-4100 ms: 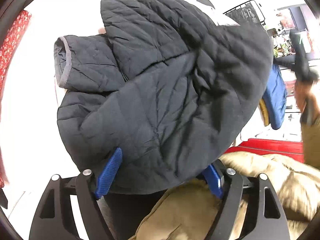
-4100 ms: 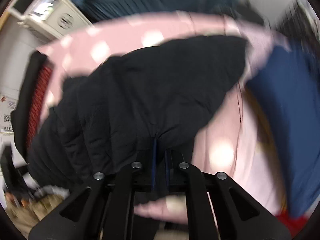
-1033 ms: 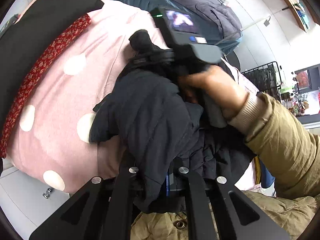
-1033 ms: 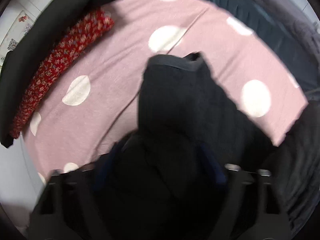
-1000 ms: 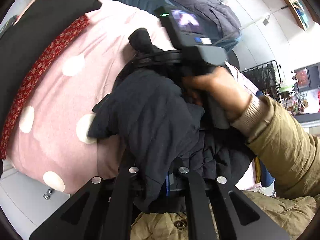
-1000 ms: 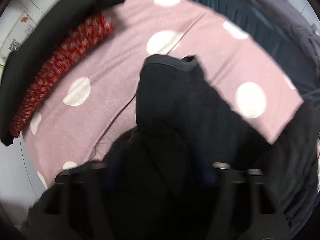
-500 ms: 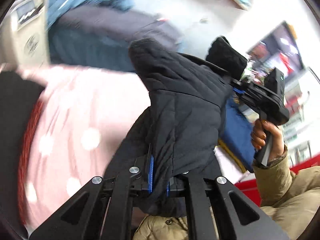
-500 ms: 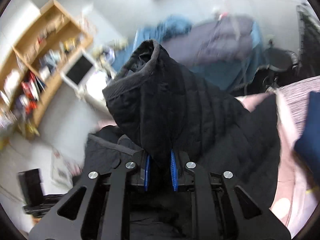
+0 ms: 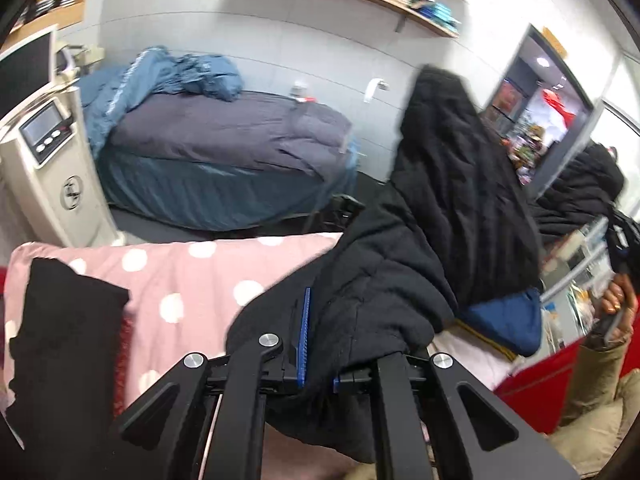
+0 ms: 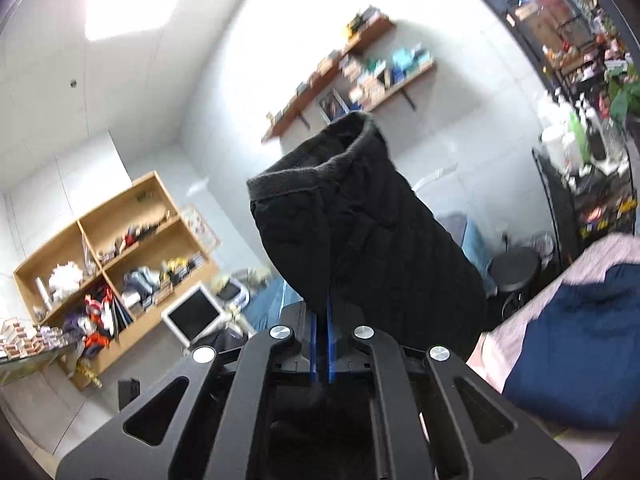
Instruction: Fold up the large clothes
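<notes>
Pink dotted bedspread [image 9: 192, 280] below; black quilted jacket [image 9: 448, 200] lifted, both claws clamped on it: left claw [image 9: 318, 340], right claw [image 10: 322, 344]

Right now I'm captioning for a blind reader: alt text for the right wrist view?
The right gripper is shut on a black quilted jacket, whose open cuff stands up before white walls. Wooden shelves sit left; a pink bed is right.

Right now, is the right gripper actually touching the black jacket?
Touching. The right wrist view shows the right gripper with its blue pads pinched shut on a fold of the black jacket, whose sleeve cuff rises just beyond the pads.
</notes>
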